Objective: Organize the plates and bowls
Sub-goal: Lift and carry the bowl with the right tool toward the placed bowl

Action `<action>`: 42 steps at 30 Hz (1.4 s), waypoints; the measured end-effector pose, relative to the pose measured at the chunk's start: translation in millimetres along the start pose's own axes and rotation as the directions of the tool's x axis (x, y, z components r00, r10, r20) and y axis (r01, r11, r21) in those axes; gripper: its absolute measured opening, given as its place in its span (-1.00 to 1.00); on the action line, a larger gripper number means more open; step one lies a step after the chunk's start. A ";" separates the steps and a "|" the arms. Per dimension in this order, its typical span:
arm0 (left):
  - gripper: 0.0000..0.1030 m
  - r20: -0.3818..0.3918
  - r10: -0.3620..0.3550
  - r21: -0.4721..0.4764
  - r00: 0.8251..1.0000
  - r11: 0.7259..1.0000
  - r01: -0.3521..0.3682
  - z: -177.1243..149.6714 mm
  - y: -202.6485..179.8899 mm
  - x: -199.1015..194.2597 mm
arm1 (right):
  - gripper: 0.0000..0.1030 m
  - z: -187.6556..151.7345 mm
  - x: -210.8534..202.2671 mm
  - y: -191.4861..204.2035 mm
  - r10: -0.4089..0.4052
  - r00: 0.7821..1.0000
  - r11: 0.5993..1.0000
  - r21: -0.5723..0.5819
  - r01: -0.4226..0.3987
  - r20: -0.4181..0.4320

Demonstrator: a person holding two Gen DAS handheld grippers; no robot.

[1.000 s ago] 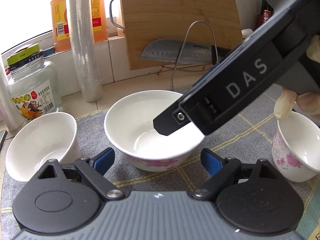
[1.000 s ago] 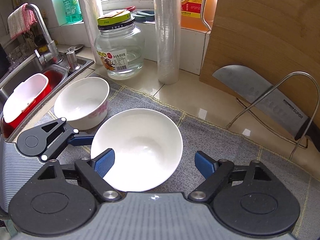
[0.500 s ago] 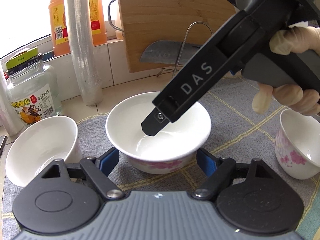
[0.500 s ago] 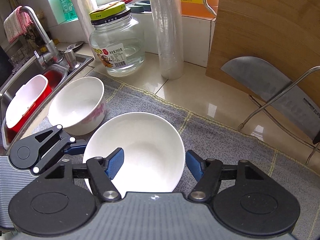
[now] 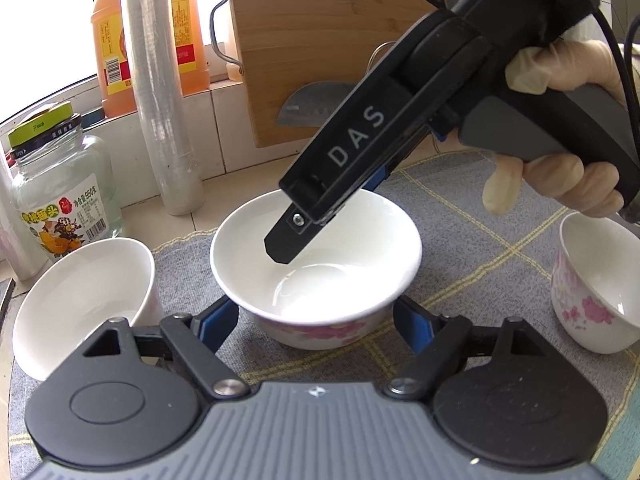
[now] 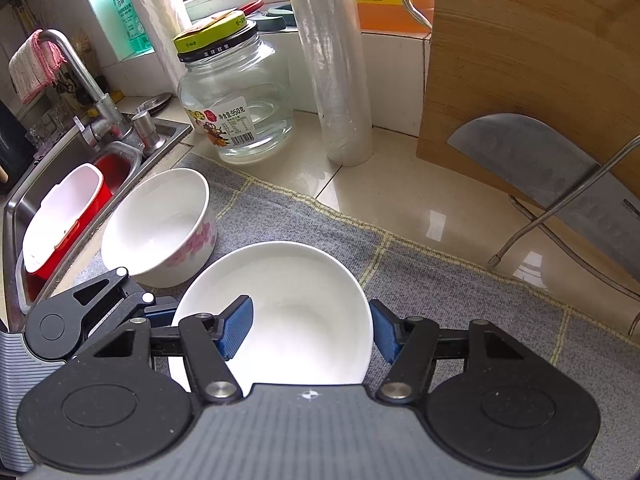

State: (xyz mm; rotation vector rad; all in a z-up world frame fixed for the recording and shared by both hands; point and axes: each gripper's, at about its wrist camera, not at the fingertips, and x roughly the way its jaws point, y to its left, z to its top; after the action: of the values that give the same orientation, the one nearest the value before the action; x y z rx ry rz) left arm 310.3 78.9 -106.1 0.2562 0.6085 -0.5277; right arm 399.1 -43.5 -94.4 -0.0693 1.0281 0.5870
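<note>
Bowls sit on a grey checked cloth [image 5: 472, 216] spread over a pale tiled counter [image 6: 400, 184]. Going left to right in the left wrist view: a tilted bowl [image 5: 84, 300] at nine o'clock of centre, the middle bowl [image 5: 316, 276] at the centre, a small flowered cup [image 5: 596, 284] at three o'clock.

The left gripper [image 5: 316, 322] has its blue pads pressed to the outer wall of the middle bowl at eight and four o'clock, clamped on its lower flowered band. The right gripper [image 6: 312, 330] comes in from one o'clock, held by a gloved hand [image 5: 560, 160]. Its jaws are closing over the rim on the right side: one blue pad is inside the bowl, the other outside against the wall. I cannot tell whether both pads press yet.

Behind the cloth, from left to right: a steel sink [image 6: 52, 184] with a red tub [image 6: 60, 216] and a tap [image 6: 88, 92], a glass jar [image 6: 236, 100] with a green lid, a roll of clear film [image 6: 340, 80], an orange oil bottle [image 5: 116, 52], and a wooden board [image 6: 540, 60] leaning at twelve o'clock with a cleaver [image 6: 560, 172] on a wire stand [image 6: 560, 216].
</note>
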 end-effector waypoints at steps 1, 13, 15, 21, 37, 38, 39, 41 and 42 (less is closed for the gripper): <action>0.64 0.001 0.002 0.003 1.000 1.000 -0.002 -0.2 -0.4 -0.2 | 0.29 0.2 0.3 -0.3 0.003 1.000 1.000 0.001 -0.003 -0.002; 0.65 0.004 0.016 0.032 1.000 0.999 -0.016 0.3 -2.1 -2.9 | 0.25 3.9 2.8 -6.8 0.028 0.999 0.999 0.026 -0.028 -0.022; 0.65 0.005 0.018 0.036 1.000 0.999 -0.018 0.3 -2.2 -3.2 | 0.24 3.8 3.7 -7.5 0.031 0.999 0.999 0.030 -0.031 -0.026; 0.65 0.009 0.014 0.045 1.000 0.999 -0.014 0.0 -1.3 -3.5 | 0.22 3.6 4.0 -6.3 0.041 0.999 0.999 0.034 -0.040 -0.033; 0.64 -0.046 -0.025 0.097 0.999 0.995 0.029 12.9 -5.6 -22.3 | 0.22 -7.2 -23.7 5.3 0.043 0.999 0.998 0.039 -0.043 -0.012; 0.64 -0.049 -0.026 0.104 0.998 0.994 0.031 14.4 -7.1 -25.2 | 0.22 -8.7 -27.2 6.3 0.043 0.999 0.998 0.040 -0.042 -0.008; 0.64 -0.053 -0.027 0.112 0.998 0.993 0.033 16.2 -9.1 -28.5 | 0.22 -10.4 -31.2 7.0 0.043 0.999 0.998 0.043 -0.043 -0.004; 0.64 -0.055 -0.035 0.122 0.998 0.992 0.041 19.2 -12.2 -34.5 | 0.22 -13.9 -39.0 8.7 0.039 0.999 0.998 0.048 -0.039 0.005; 0.64 -0.055 -0.042 0.126 0.998 0.991 0.049 20.9 -14.3 -38.6 | 0.22 -16.3 -43.6 9.8 0.036 0.999 0.998 0.049 -0.036 0.011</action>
State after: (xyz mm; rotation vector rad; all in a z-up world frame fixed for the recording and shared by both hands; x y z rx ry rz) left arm 285.7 74.2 -67.3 0.3785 0.6330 -0.6062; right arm 365.1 -59.1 -65.1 -0.0040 1.0350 0.5937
